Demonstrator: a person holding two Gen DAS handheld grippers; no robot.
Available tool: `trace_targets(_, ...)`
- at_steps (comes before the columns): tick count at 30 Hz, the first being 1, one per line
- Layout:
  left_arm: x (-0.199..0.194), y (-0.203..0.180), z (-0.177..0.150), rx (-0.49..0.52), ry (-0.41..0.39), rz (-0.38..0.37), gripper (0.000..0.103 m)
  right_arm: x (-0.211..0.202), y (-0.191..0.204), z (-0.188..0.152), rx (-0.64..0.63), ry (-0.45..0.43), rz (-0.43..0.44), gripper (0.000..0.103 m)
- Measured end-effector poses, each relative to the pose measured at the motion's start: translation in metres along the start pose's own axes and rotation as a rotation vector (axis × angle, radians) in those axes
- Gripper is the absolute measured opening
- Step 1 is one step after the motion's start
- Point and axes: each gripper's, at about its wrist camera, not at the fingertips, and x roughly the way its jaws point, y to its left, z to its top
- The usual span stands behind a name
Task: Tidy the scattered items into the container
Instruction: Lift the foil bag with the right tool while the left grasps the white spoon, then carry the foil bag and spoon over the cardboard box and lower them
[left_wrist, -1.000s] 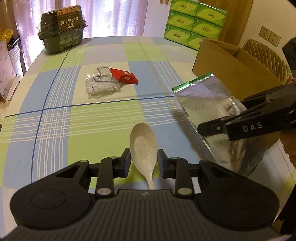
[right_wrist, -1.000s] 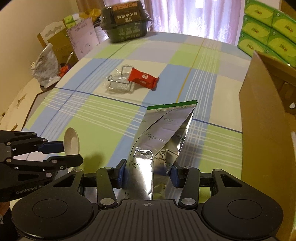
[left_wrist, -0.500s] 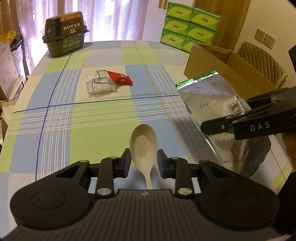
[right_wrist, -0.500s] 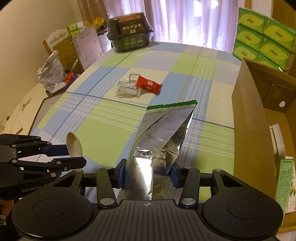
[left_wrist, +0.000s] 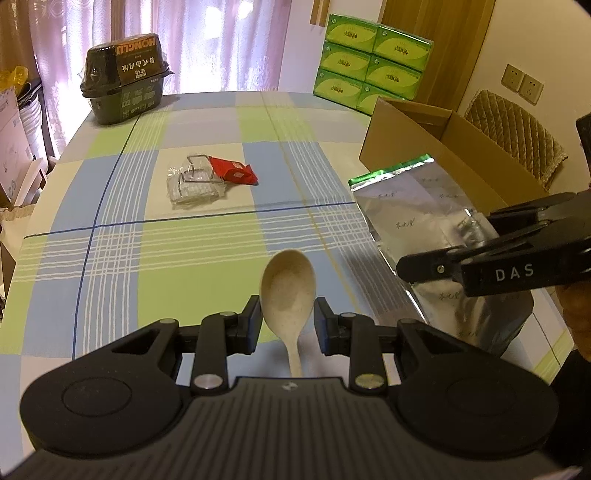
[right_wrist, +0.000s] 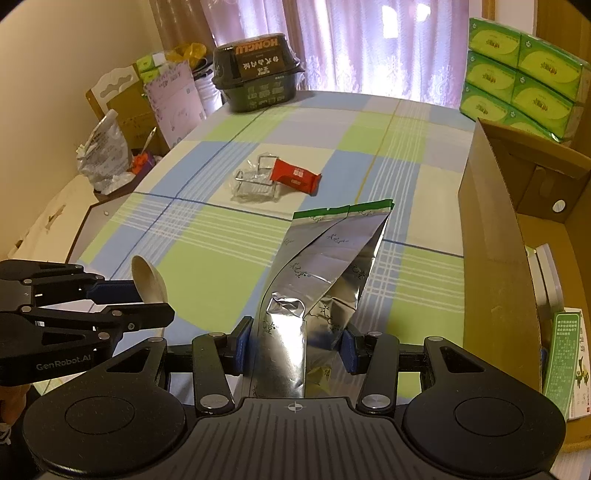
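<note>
My left gripper (left_wrist: 286, 325) is shut on a beige spoon (left_wrist: 288, 284), bowl forward, held above the checked tablecloth (left_wrist: 177, 273). My right gripper (right_wrist: 295, 343) is shut on the lower part of a silver foil bag (right_wrist: 325, 266) with a green top strip, also off the table. The open cardboard box (right_wrist: 495, 240) stands just right of the bag; its near wall (left_wrist: 424, 147) shows in the left wrist view. A red snack packet (left_wrist: 232, 173) lies against a clear plastic pack (left_wrist: 192, 184) with a wire frame at mid-table. The left gripper (right_wrist: 155, 299) appears low left in the right wrist view.
A dark lidded food tub (left_wrist: 125, 88) sits at the table's far left corner. Stacked green tissue packs (left_wrist: 369, 66) stand behind the box, with a quilted chair (left_wrist: 517, 136) beyond. A green carton (right_wrist: 565, 354) lies inside the box. Bags and papers (right_wrist: 107, 155) crowd the table's left side.
Both grippers have risen and drawn back with the spoon and the foil bag still held. More of the table and the inside of the box has come into view.
</note>
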Motion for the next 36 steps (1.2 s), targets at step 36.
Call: trace_targets(36,-0.032,-0.03,0.028,0.059,-0.066,0.0,0.025,-0.053,-0.01,0.019,-0.007,-0.109,-0.006,0.049)
